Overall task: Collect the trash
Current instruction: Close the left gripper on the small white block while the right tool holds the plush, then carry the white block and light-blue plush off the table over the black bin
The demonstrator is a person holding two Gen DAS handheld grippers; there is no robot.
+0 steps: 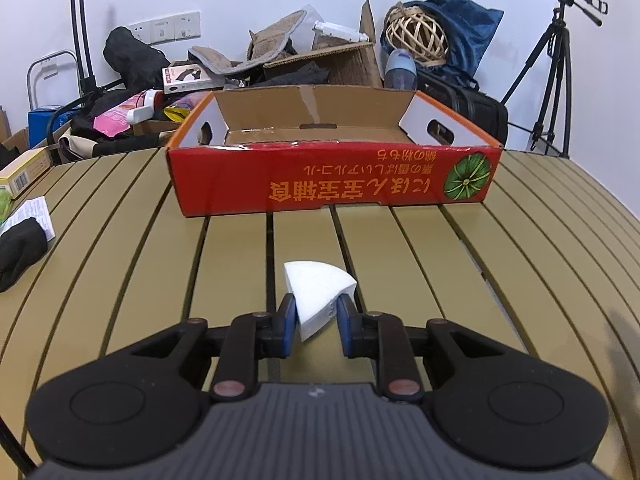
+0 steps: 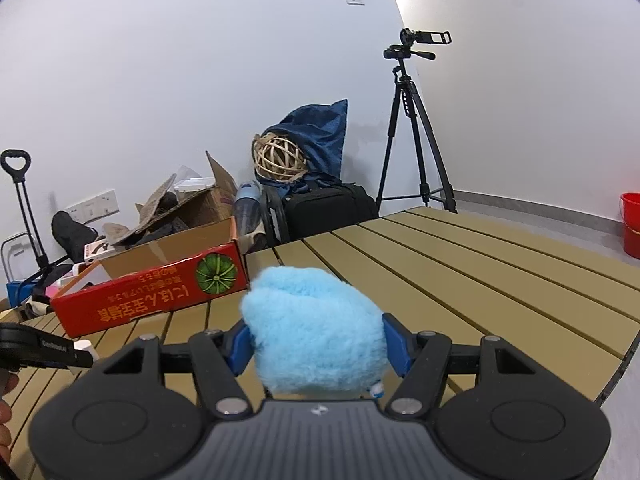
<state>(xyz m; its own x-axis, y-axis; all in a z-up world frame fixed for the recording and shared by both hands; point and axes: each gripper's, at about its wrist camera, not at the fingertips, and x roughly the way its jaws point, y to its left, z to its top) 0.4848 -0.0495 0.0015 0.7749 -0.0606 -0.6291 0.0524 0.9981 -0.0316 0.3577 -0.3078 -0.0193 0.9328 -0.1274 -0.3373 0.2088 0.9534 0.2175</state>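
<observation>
A white wedge of foam sits between the blue pads of my left gripper, which is shut on it just above the slatted table. A red open cardboard box with a green pumpkin print stands ahead of it, empty inside. My right gripper is shut on a fluffy light-blue ball held over the table, with the red box to its front left. The left gripper's tip with the white foam shows at the left edge of the right wrist view.
Behind the table lies a heap of clutter: cardboard, cloths, a wicker ball, a blue bag, a black case. A tripod stands by the wall. A red bucket is at far right. A black cloth and paper lie at the table's left.
</observation>
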